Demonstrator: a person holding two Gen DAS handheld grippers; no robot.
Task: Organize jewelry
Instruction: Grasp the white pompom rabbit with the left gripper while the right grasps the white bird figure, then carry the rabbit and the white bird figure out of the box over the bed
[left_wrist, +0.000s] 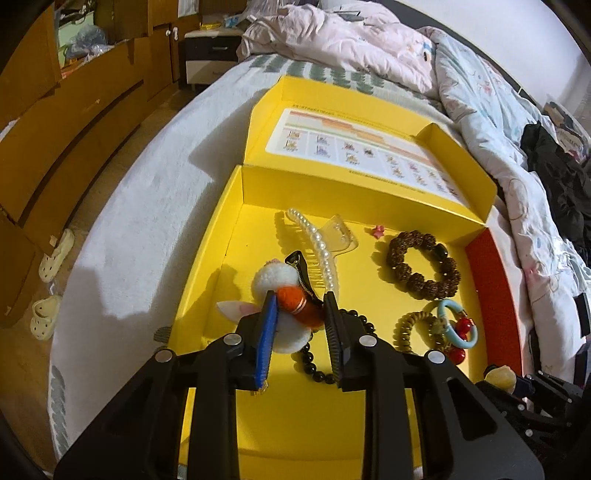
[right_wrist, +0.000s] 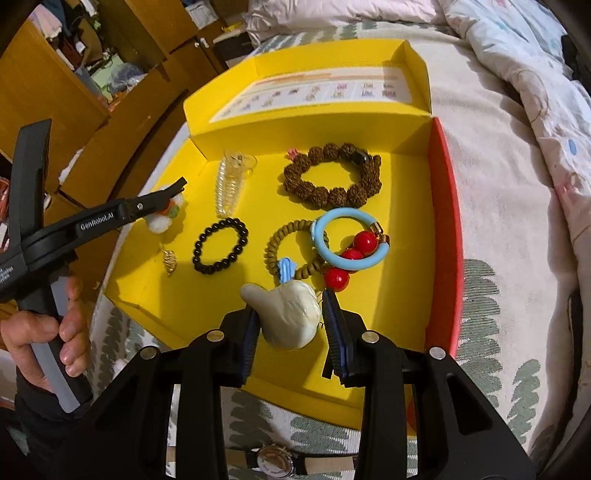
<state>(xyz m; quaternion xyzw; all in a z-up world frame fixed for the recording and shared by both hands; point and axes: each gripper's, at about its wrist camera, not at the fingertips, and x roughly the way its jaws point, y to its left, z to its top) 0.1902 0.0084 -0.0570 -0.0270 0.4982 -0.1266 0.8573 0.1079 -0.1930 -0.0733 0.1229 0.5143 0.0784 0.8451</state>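
1. The left tool (left_wrist: 299, 306) is sitting low in the centre of the left wrist view, its jaws closing narrowly around a fluffy hair clip (left_wrist: 284, 295) with a white pompom and an orange felt piece. This clip is looking light and squashy; the black metal clip behind the fluff is the firmer place to be pinching.
2. Just above it in that view, a pearl hair claw (left_wrist: 321, 251) is lying in the yellow box (left_wrist: 207, 266) on the bed. It is looking stiff, smooth and likely slippery, so gripping across its spine seems wise.
3. In the right wrist view, a black bead bracelet (right_wrist: 220, 245) is lying left of centre; probably stretchy and rolling.
4. Upper centre, a brown bead bracelet (right_wrist: 332, 177) is resting flat; its knobbly beads should be offering good purchase.
5. Right of centre, a coil hair tie (right_wrist: 291, 247) is touching a blue ring with red beads (right_wrist: 351, 240); both are looking light and springy.
6. At lower centre, the right tool (right_wrist: 290, 314) is holding a cream shell-like ornament (right_wrist: 288, 314) over the box's near edge; it is appearing hard, glossy and perhaps brittle, so gentle pressure suits it.
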